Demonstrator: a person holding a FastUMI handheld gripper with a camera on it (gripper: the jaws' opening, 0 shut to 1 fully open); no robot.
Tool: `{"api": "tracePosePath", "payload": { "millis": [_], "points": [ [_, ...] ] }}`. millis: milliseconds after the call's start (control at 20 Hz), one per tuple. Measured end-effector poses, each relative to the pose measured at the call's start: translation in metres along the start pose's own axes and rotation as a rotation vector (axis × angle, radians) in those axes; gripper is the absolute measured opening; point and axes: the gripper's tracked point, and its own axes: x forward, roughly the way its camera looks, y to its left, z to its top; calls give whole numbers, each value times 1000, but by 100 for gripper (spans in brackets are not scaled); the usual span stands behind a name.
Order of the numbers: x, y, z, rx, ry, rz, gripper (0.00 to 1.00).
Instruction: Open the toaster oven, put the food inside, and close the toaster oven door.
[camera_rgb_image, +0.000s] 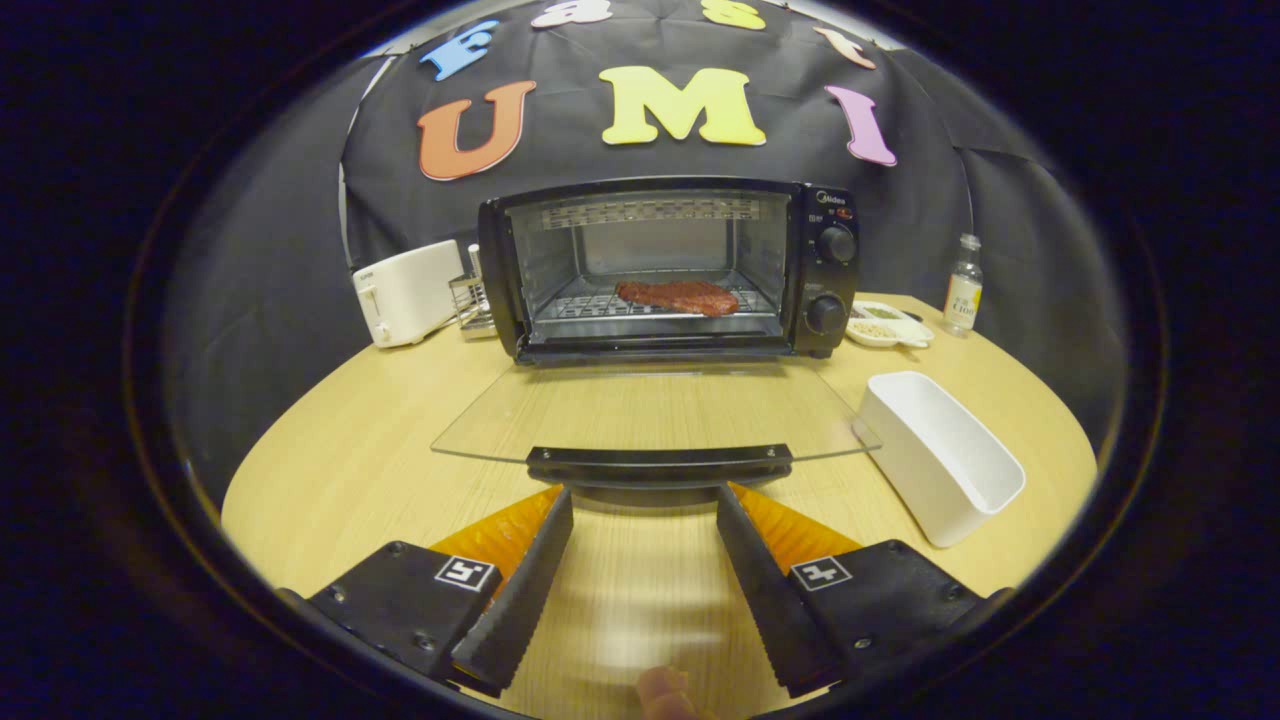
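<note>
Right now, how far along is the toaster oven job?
Done: the toaster oven is open and the steak lies on its rack. In hand: the gripper is open, its fingertips spread just under the handle of the lowered glass door. Left: lifting the door shut.

— What is seen behind, across the upper half of the frame?
— A black cloth (900, 230) is hung as the wall. It is creased, and folds are seen at the upper right.
— And what is laid out below it?
— A table (350, 450) of pale wood with a rounded edge is spread over the middle and lower frame. A soft sheen of light is caught on its top at the lower centre.
— Is anything kept at the back?
— A white toaster (405, 292) is set at centre left against the cloth, and a small bottle (963, 285) at centre right.
</note>
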Motion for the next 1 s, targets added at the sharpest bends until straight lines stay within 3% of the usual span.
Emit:
{"api": "tracePosePath", "payload": {
  "millis": [350,1000],
  "points": [
    [4,3,-5,0,37,-25,93],
    [-2,3,20,11,-114,-66,93]
  ]
}}
